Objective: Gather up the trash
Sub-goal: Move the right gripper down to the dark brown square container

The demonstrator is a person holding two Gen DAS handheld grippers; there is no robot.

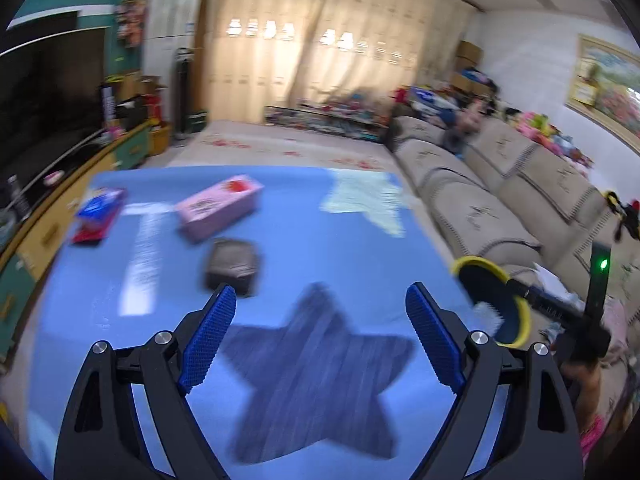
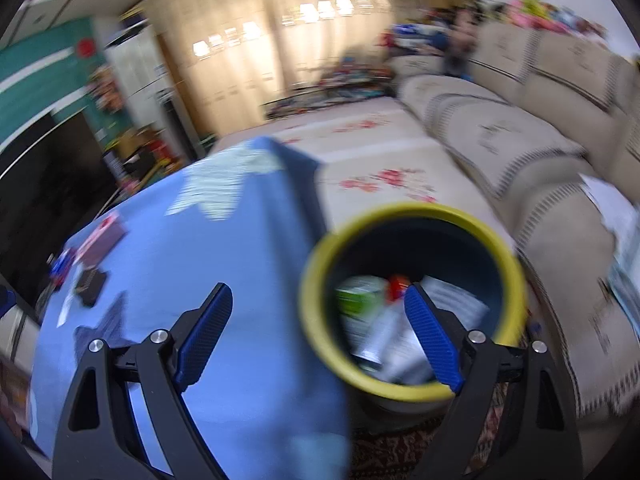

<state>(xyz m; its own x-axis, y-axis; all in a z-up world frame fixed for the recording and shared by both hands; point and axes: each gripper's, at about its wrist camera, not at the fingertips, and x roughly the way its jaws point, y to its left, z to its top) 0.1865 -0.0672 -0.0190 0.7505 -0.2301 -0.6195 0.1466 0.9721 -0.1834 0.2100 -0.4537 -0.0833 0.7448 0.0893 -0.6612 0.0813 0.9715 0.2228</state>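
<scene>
While blurred by motion, both views still give the layout: blue tabletop (image 1: pixel 304 216) ahead, beige sofa (image 1: pixel 492 184) along its right side. At far left of the left wrist view, a blue-and-red packet (image 1: pixel 98 214) lying flat near the tabletop's left edge. Just right of it, a pink box (image 1: pixel 218 206), set at an angle, apart from the packet. Nearer the camera, a dark brown packet (image 1: pixel 232 266), flat, close to the left finger's tip though contact cannot be told. Left gripper (image 1: pixel 320 294) spread wide, nothing between the blue pads (image 1: pixel 208 344), poised above a dark star shape (image 1: pixel 320 376) on the cloth. Further back, a pale star shape (image 1: pixel 366 198) near the far right corner. At the right edge, a yellow-rimmed bin (image 1: pixel 494 300) beside the tabletop, and next to it the black body of the other tool with a green light. From the right wrist view, the same small packets far left, the tabletop's edge running down the middle, then the bin (image 2: pixel 412 296) on the floor just off that edge, between tabletop and sofa. Inside the bin, trash (image 2: pixel 384 320): a green-and-white carton, something red, pale wrappers, all blurred. Right gripper (image 2: pixel 318 296) opened wide and empty, its right finger over the bin's mouth, its left finger over the cloth.
</scene>
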